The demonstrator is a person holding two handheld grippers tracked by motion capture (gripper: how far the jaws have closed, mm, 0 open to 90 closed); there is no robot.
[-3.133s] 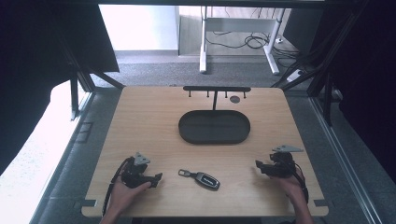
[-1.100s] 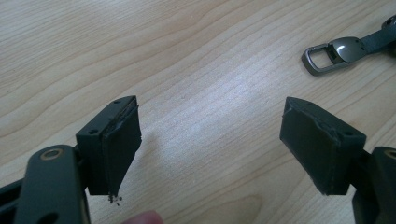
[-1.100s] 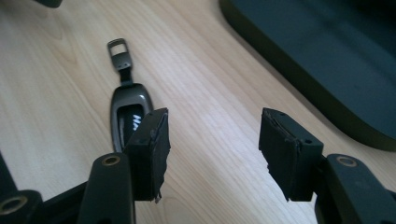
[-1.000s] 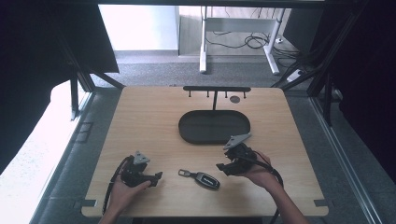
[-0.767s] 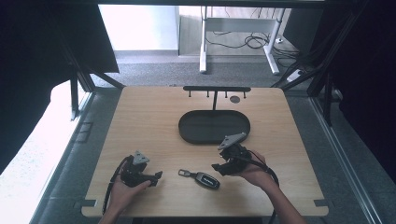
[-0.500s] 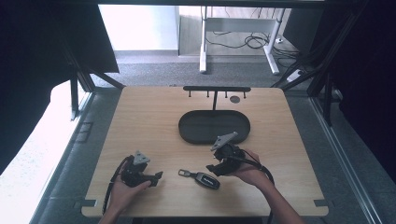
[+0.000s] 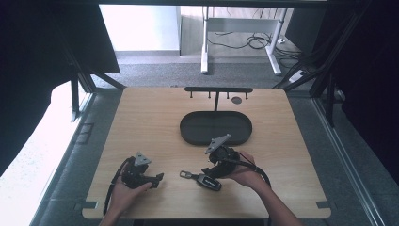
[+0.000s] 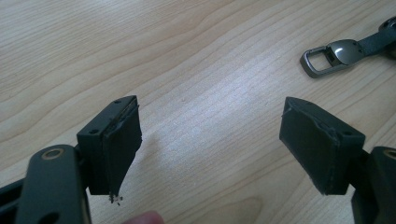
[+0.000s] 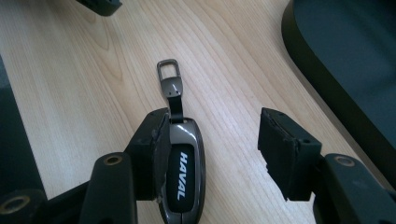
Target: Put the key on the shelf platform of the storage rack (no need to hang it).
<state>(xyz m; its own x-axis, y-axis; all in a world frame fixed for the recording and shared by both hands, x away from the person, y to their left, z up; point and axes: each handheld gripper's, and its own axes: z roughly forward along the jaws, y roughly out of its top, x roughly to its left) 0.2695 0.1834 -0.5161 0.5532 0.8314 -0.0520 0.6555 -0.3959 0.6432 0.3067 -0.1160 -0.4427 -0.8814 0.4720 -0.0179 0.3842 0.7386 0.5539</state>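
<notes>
The key fob (image 9: 181,173) lies flat on the table (image 7: 141,117) between the spread jaws of the right gripper (image 9: 210,144) — against one jaw, clear of the other. The left gripper (image 8: 210,140) rests nearby, jaws wide apart, gripping nothing — the fob's metal loop (image 8: 329,56) lies just beyond it.

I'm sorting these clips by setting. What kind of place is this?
Probably an indoor lab or office recording station: a wooden table framed by dark struts, carpet and a cabled desk behind, and a person holding the left gripper and the right gripper.
</notes>
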